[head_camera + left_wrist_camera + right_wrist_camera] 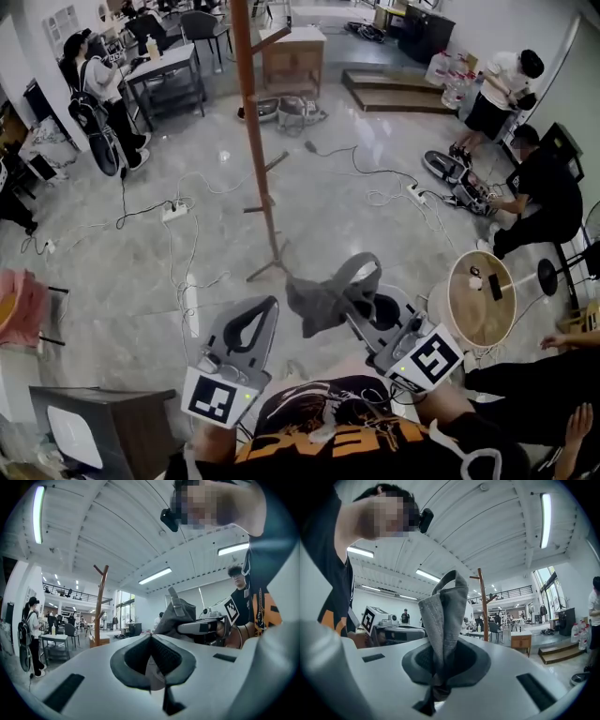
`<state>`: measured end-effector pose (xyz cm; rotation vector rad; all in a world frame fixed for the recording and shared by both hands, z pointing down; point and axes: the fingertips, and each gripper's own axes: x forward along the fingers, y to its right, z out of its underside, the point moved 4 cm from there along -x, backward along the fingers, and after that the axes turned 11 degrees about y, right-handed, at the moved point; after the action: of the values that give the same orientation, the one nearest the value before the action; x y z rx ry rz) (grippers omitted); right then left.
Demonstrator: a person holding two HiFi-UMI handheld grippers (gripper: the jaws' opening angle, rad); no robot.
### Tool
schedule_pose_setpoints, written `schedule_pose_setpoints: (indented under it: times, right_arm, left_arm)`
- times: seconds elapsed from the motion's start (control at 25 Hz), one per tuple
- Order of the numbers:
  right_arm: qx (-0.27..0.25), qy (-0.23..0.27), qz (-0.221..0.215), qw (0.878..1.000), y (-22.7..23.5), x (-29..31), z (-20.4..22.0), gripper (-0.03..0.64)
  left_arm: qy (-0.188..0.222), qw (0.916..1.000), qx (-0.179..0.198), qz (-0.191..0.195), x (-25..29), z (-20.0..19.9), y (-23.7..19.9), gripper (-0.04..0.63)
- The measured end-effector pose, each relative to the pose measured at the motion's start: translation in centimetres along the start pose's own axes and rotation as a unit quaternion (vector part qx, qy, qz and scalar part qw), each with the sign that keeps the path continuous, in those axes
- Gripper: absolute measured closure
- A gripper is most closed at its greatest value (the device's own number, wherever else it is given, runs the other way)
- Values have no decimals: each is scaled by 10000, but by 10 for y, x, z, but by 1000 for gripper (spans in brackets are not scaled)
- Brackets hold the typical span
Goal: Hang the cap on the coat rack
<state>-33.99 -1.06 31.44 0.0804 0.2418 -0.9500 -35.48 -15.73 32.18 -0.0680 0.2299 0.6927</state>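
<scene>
Nearest, low in the head view: right gripper (360, 274) clamped shut on a fold of the grey cap (317, 302) — cloth bunched between the jaws, the rest drooping toward the left gripper (257, 315). In the right gripper view, cap (444, 613) standing up out of the jaws, strap loop on top. Left gripper closed too, empty. Farther off — wooden coat rack (254, 122) upright on the glossy floor (159, 272), well apart from the cap, cables trailing around its foot.
</scene>
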Motion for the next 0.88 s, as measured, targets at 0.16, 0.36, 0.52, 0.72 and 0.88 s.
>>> schedule_pose_setpoints:
  times: [0.16, 0.36, 0.52, 0.72, 0.88]
  right_arm:
    - [67, -47, 29, 10000, 30, 26, 7, 578]
    - [67, -15, -188, 9998, 81, 58, 20, 578]
    - [281, 130, -348, 9989, 129, 84, 25, 578]
    - [396, 153, -686, 9967, 180, 102, 37, 578]
    - [530, 178, -850, 9948, 201, 123, 42, 578]
  left_arm:
    - [32, 9999, -106, 37, 32, 4, -29, 572]
    - [-87, 9999, -11, -87, 80, 21, -61, 572]
    - [-112, 9993, 65, -357, 124, 30, -84, 572]
    - [-155, 9974, 195, -680, 168, 42, -97, 572]
    - [-221, 9960, 187, -847, 184, 46, -110, 572]
